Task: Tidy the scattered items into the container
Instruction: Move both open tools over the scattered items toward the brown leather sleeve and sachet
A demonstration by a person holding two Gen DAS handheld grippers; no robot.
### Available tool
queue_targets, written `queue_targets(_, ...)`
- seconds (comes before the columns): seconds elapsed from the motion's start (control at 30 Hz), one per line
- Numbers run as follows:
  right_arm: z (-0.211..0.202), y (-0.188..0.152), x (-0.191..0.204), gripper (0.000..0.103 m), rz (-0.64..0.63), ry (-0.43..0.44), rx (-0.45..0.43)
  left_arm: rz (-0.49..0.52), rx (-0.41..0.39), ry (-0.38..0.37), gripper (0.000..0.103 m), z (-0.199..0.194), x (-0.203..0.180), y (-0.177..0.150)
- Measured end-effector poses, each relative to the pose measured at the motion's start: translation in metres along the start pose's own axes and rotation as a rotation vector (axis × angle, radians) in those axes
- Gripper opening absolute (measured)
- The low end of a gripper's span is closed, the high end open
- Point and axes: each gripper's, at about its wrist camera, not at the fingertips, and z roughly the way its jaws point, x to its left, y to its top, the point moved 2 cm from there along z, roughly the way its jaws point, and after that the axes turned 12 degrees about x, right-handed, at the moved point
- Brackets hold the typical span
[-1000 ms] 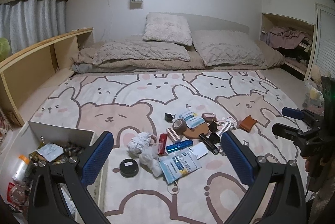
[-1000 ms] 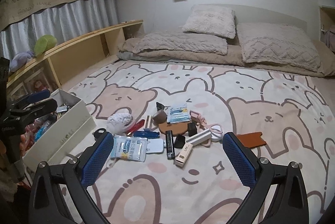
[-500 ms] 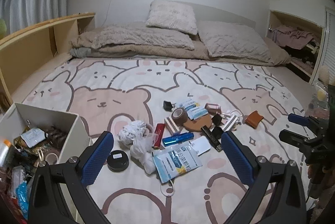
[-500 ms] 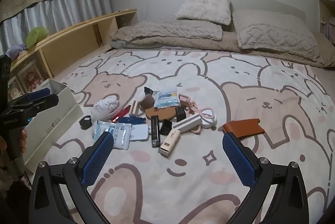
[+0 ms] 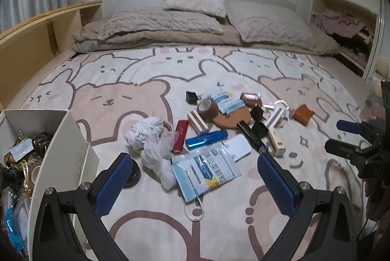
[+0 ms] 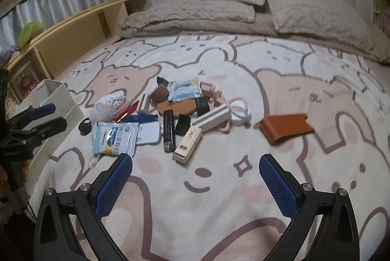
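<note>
We hold both grippers over a bed whose bear-print blanket carries the clutter, and both are empty with their jaws spread wide. The container, a white box, sits at the left edge of the bed, at about nine o'clock from our left gripper, already part filled with small things. Seen from the left wrist, the scattered items lie ahead at twelve to one o'clock: nearest is a flat mask packet just beyond the fingertips, with a white crumpled bag at eleven o'clock beside it and a black round tin partly behind the left fingertip. Farther on lie a red tube, a blue tube, a roll of brown tape and a brown leather card holder out at two o'clock. From our right gripper the nearest piece is a cream slim box at twelve o'clock, its long axis running from near-left to far-right, with a black bar lying just left of it, pointing almost straight away from us. The leather holder lies apart at about one o'clock. The relation that matters, in our judgement, is that the mask packet sits on the box side of the pile and closest to the left gripper, so the left takes it and has only a short swing to nine o'clock to drop it in; the right is the nearer one for the cream box and the leather holder.
</note>
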Motion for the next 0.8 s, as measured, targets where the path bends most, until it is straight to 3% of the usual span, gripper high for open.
queue_targets(0.37,0.027,-0.01,-0.011,0.103,0.035,-0.025,0.083,0.006,0.091,-0.011,0.103,0.029,-0.007,-0.013)
queue_targets(0.8,0.046,-0.022,-0.048,0.103,0.138,-0.143,0.158,-0.063,0.205,-0.027,0.103,0.064,-0.013,-0.026)
